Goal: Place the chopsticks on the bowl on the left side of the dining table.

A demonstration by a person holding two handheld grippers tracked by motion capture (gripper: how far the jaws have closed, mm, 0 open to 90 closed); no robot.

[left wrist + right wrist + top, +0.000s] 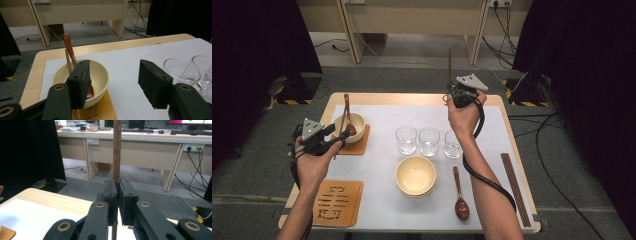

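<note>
Chopstick upright in my right fingers, bowl ahead of my left.

My left gripper (pixel 337 136) stands wide open and empty, the bowl (pixel 98 75) with spoon and one chopstick just beyond its fingers. My right gripper (pixel 117 192) is clamped on the other chopstick (pixel 117 150), long axis vertical, well apart to the bowl's right over the counter (pixel 412 98); it must travel left.

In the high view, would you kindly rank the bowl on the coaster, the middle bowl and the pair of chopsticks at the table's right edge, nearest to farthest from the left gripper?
From the left gripper:
1. Bowl on the coaster, just beyond the jaws, at the left.
2. Middle bowl, centre, toward the near edge.
3. Pair of chopsticks, far right edge.
</note>
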